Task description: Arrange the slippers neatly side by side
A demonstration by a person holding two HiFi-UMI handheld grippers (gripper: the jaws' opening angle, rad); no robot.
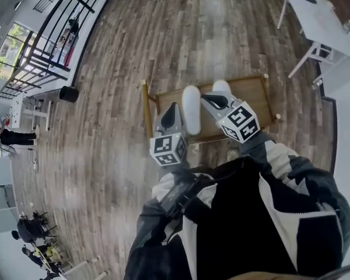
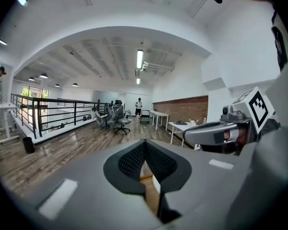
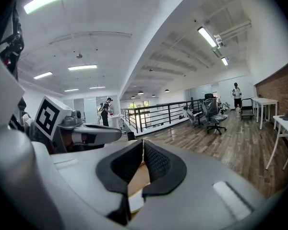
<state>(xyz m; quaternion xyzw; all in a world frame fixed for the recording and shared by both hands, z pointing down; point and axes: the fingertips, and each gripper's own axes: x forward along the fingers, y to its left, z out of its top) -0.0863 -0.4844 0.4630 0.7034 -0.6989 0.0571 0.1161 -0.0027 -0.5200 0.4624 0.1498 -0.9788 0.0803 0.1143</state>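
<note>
Two white slippers [image 1: 191,112] lie on a low wooden table [image 1: 256,95] in front of the person. One shows whole, its length pointing away from the person. The other slipper [image 1: 222,86] lies just beside it on the right and a bit farther off, and the right gripper [image 1: 216,102] covers part of it. The left gripper [image 1: 171,116] shows over the table's near left part, next to the first slipper. Both grippers point out across the room, not down at the slippers. The left fingers [image 2: 132,162] are pressed together with nothing between them. The right fingers [image 3: 158,164] are closed too and hold nothing; only a bit of table and white slipper shows under them. No slipper is being held, so this looks like a pause between moves. The pair is close but does not look quite even. The next move likely calls for tipping a gripper down, opening its fingers, taking one slipper by its edge and sliding it level with the other. No brand or words can be read; the grippers carry only black and white square marks.
</note>
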